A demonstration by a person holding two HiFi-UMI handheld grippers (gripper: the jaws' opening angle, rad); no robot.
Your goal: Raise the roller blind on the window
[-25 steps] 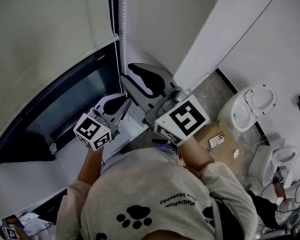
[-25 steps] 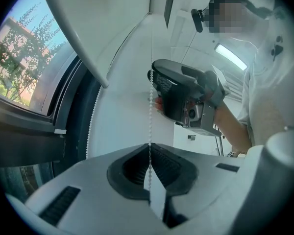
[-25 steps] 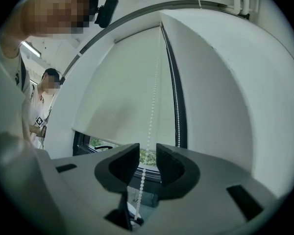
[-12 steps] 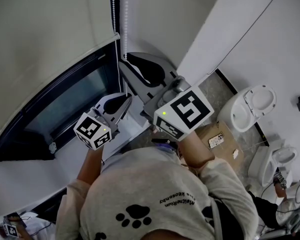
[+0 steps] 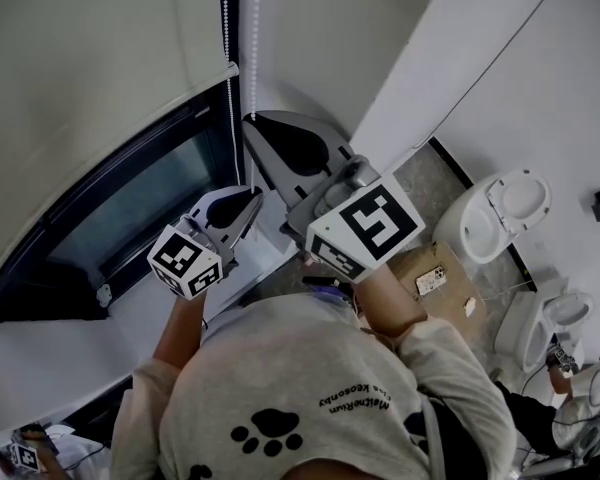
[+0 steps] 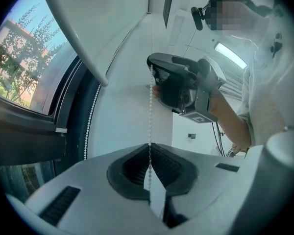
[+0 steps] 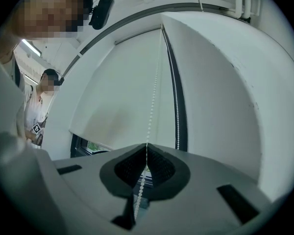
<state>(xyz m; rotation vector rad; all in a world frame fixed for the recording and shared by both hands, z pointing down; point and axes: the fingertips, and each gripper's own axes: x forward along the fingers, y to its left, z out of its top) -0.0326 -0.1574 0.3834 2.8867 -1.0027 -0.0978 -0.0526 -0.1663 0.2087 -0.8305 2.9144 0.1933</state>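
The white roller blind [image 5: 90, 58] hangs over the upper part of the dark-framed window [image 5: 140, 208]. Its white bead chain [image 5: 226, 28] runs down the window's right side in two strands. My left gripper [image 5: 252, 196] is shut on one strand, which passes between the closed jaw tips [image 6: 149, 145] and rises as the bead chain [image 6: 150, 106]. Higher on the same strand, my right gripper [image 5: 248, 120] is shut on it too, with the bead chain [image 7: 154, 92] running up from its tips [image 7: 146, 145]. The second strand [image 7: 177, 106] hangs free beside the frame.
A white wall [image 5: 310, 38] stands just right of the chain. On the floor to the right are a cardboard box [image 5: 435, 278] and white toilets [image 5: 505, 213]. Another person [image 7: 39, 111] stands to the left in the right gripper view.
My right gripper has moved up along the bead chain, mostly in the first half second. The left gripper has stayed where it was. The blind's lower bar looks barely higher.
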